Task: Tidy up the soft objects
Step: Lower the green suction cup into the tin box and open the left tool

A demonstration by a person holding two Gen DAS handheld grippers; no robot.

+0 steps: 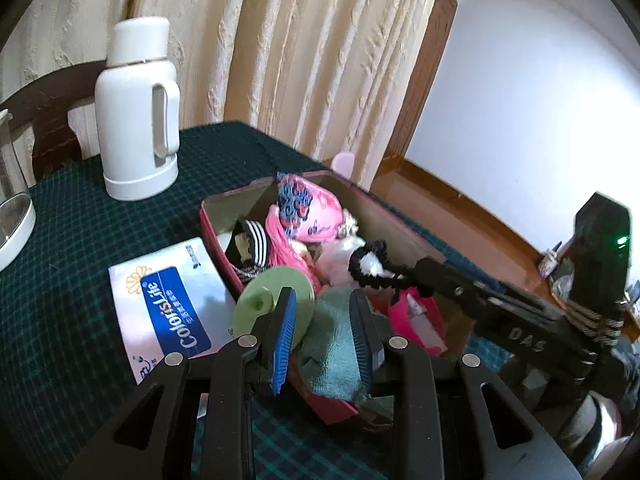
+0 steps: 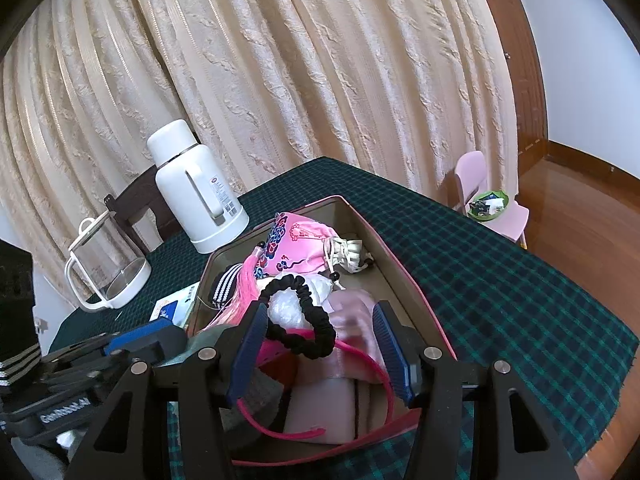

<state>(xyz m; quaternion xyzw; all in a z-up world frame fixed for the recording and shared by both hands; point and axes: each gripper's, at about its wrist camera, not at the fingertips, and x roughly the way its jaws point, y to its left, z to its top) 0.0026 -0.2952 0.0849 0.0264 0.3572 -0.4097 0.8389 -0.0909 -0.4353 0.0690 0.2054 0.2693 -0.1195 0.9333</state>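
Between the left gripper's (image 1: 323,322) parted jaws sits a teal cloth (image 1: 332,344), touching neither pad. Right gripper (image 2: 322,344) jaws stand apart around a black scrunchie (image 2: 304,316). Most soft items already fill the red box (image 1: 216,236); only a tissue pack (image 1: 168,300) remains on the worktop (image 1: 80,240).

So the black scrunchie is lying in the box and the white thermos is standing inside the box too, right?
Not quite. The black scrunchie does lie in the box, but the white thermos stands outside it, on the checked tablecloth behind the box, as the right wrist view shows.
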